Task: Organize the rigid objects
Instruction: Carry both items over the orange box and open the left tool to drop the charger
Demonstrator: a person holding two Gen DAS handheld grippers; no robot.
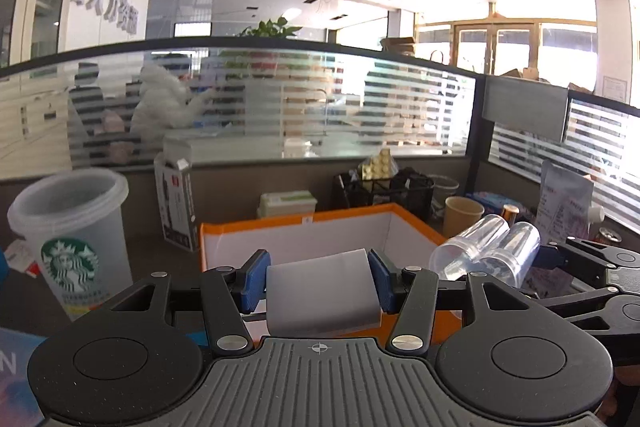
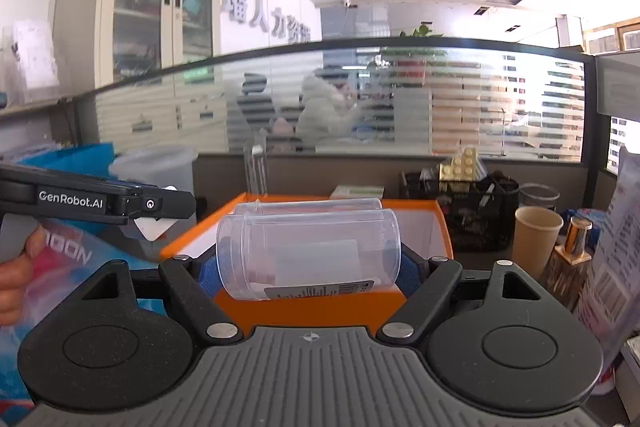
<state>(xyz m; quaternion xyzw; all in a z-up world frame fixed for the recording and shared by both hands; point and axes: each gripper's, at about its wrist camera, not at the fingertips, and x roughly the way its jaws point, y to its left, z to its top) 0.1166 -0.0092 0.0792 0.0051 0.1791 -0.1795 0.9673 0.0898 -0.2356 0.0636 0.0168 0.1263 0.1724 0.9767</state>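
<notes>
My left gripper (image 1: 318,281) is shut on a pale grey rectangular block (image 1: 322,293), held over the near edge of an orange-rimmed box (image 1: 296,223) with white inner walls. My right gripper (image 2: 308,263) is shut on a pair of clear plastic cups (image 2: 308,251) lying sideways, held above the same orange box (image 2: 442,223). In the left wrist view the clear cups (image 1: 486,251) and the right gripper's black frame show at the right. The left gripper's side shows at the left of the right wrist view, with a hand on it.
A Starbucks plastic cup (image 1: 74,239) stands left of the box. A paper cup (image 2: 534,239), a black mesh organiser (image 2: 480,211) and a small copper object (image 2: 578,235) stand to the right. A glass partition runs behind the desk.
</notes>
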